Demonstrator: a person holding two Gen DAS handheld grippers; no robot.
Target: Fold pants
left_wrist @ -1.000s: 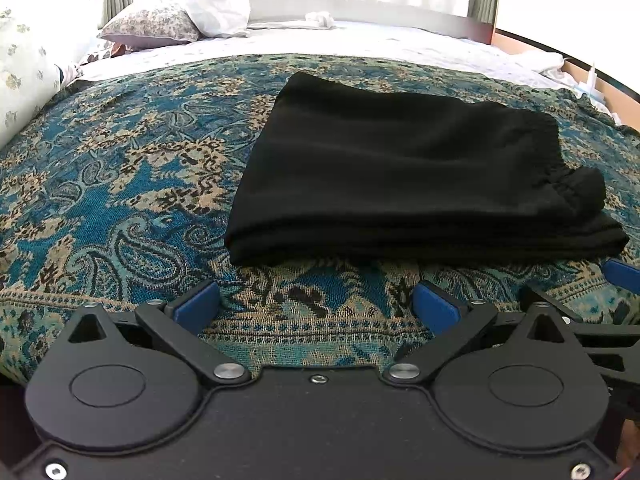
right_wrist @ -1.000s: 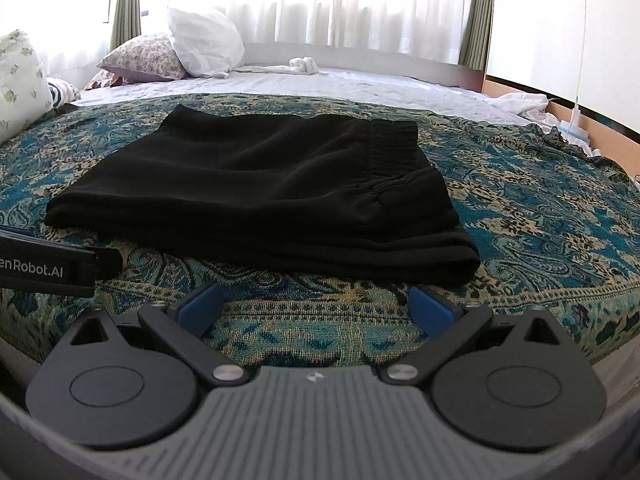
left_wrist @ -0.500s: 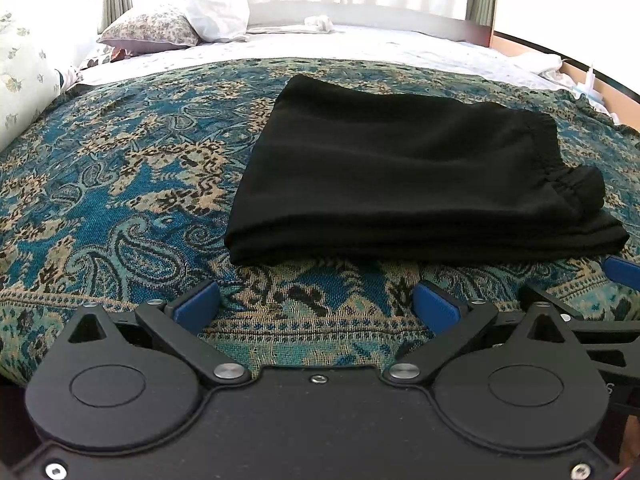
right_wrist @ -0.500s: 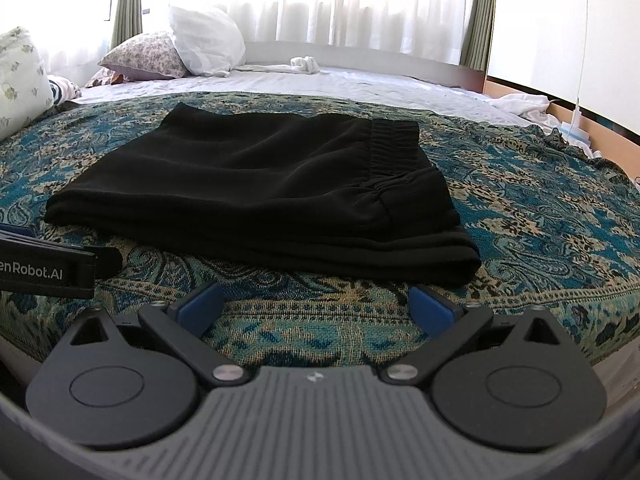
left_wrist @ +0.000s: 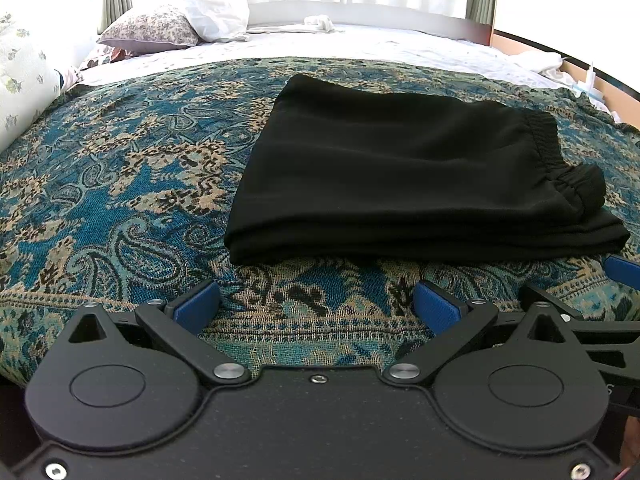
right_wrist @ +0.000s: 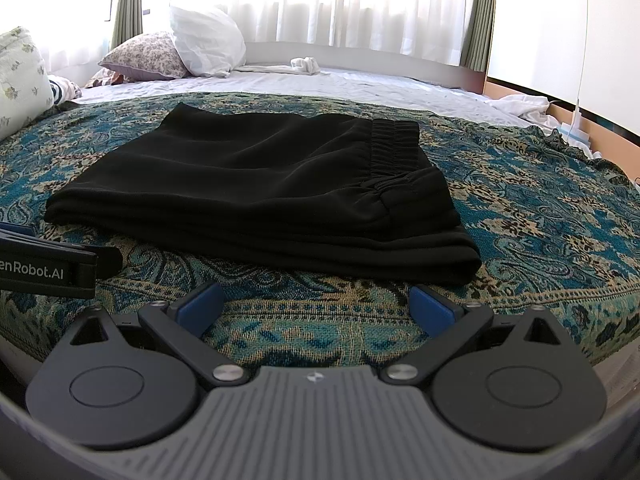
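Both grippers, left (left_wrist: 316,308) and right (right_wrist: 316,306), hang wide open and empty at the near edge of a paisley bedspread (left_wrist: 120,184); just beyond them lie black pants (right_wrist: 256,188), folded flat, with pillows (right_wrist: 204,40) and curtains (right_wrist: 360,0) behind

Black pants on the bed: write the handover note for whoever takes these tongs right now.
Left tongs: open, empty, just short of the pants' near edge.
Right tongs: open, empty, also just short of that edge.
Black pants: folded into a compact stack on the paisley bedspread, elastic waistband on the right, layered edges facing the tongs.
Done: the folding looks finished; nothing is gripped.
Left: probably only a check that the layers sit square; otherwise back both tongs away.
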